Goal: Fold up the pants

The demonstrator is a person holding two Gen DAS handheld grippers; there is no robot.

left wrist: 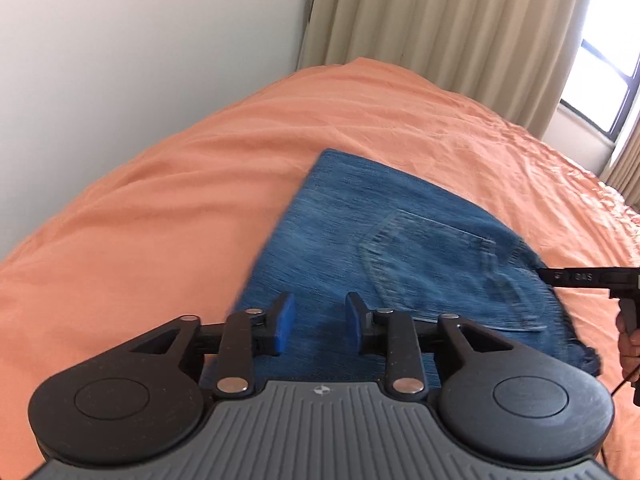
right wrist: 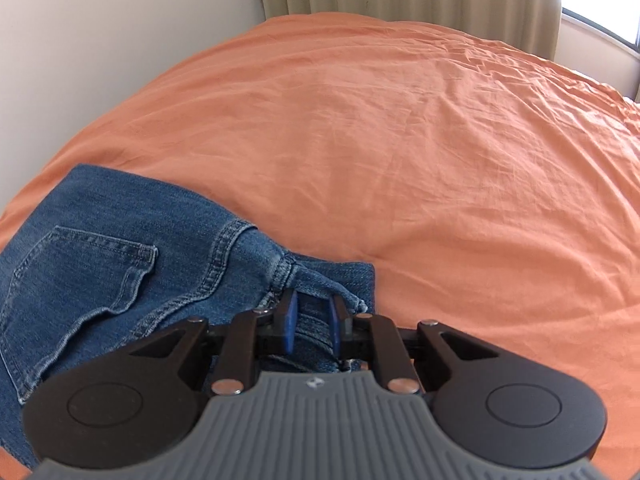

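Observation:
Folded blue jeans [left wrist: 400, 240] lie on the orange bedspread [left wrist: 160, 220], back pocket facing up. My left gripper [left wrist: 319, 320] hovers over their near edge, its blue pads [left wrist: 284, 320] apart with no cloth pinched between them, so it is open. In the right wrist view, the jeans [right wrist: 100, 264] spread to the left, and my right gripper [right wrist: 312, 320] is shut on a bunched fold of denim near the seam. From the left wrist view, the right gripper [left wrist: 546, 276] reaches in at the jeans' right edge, held by a hand [left wrist: 628, 340].
The bedspread [right wrist: 440, 160] stretches wide and wrinkled beyond the jeans. A pale wall [left wrist: 120, 40] borders the bed on the left. Beige curtains [left wrist: 440, 20] hang behind it, with a bright window [left wrist: 600, 80] at the far right.

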